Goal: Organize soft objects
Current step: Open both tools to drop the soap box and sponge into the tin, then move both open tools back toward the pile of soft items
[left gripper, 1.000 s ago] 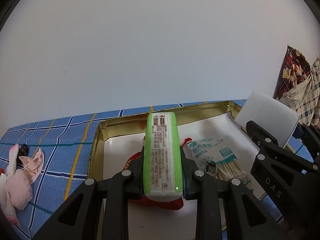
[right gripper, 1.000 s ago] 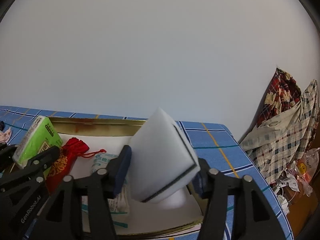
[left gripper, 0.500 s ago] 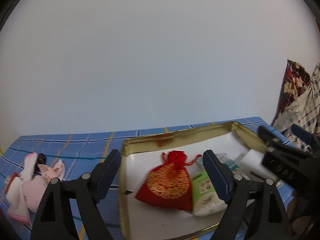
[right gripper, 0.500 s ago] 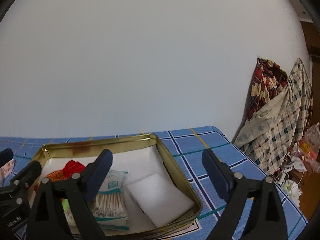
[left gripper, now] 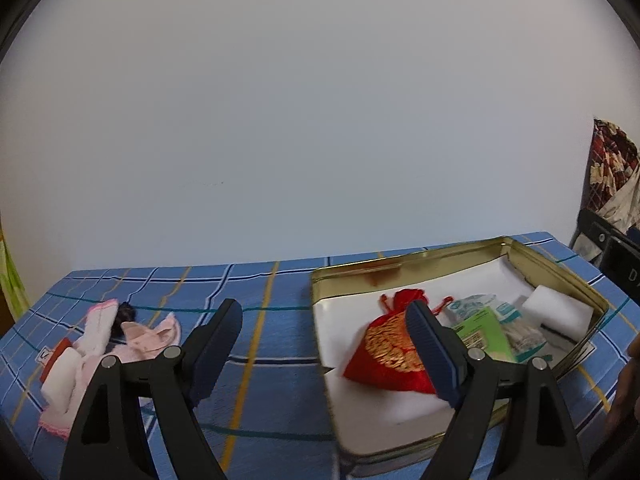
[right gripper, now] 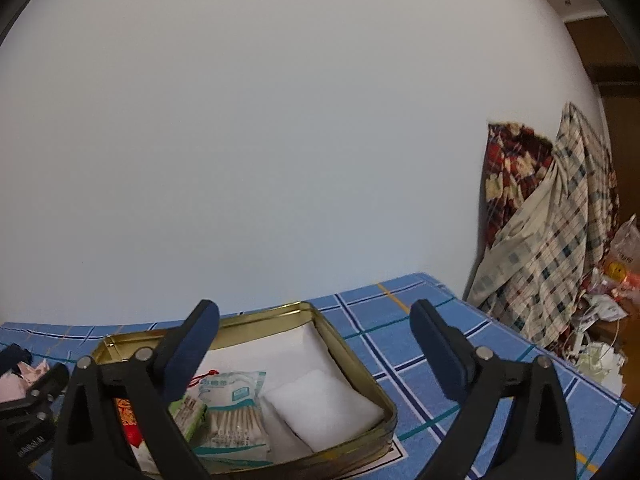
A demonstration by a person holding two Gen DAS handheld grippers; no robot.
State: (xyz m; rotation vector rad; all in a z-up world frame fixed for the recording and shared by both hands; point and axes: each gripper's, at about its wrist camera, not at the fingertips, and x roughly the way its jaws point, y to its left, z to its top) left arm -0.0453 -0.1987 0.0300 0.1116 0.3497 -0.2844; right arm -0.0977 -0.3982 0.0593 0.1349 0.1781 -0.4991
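Standing empty, both tools gape wide, the right tool [right gripper: 316, 344] having just spread further with nothing between its fingers; the left tool [left gripper: 324, 344] hovers low centre. Sponge [right gripper: 322, 410], swab packet [right gripper: 234, 420], green pack [left gripper: 486, 334] and red pouch [left gripper: 390, 350] fill the tin [left gripper: 560, 280]. Fetching the pink doll [left gripper: 94, 348], lower left on the surface [left gripper: 260, 292], risks snagging loose fabric or overcrowding the tin

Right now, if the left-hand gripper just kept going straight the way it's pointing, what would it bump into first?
Probably the blue checked tablecloth: the open left gripper aims at bare cloth just left of the gold tin. Its right finger lines up over the red pouch, so depth is uncertain.
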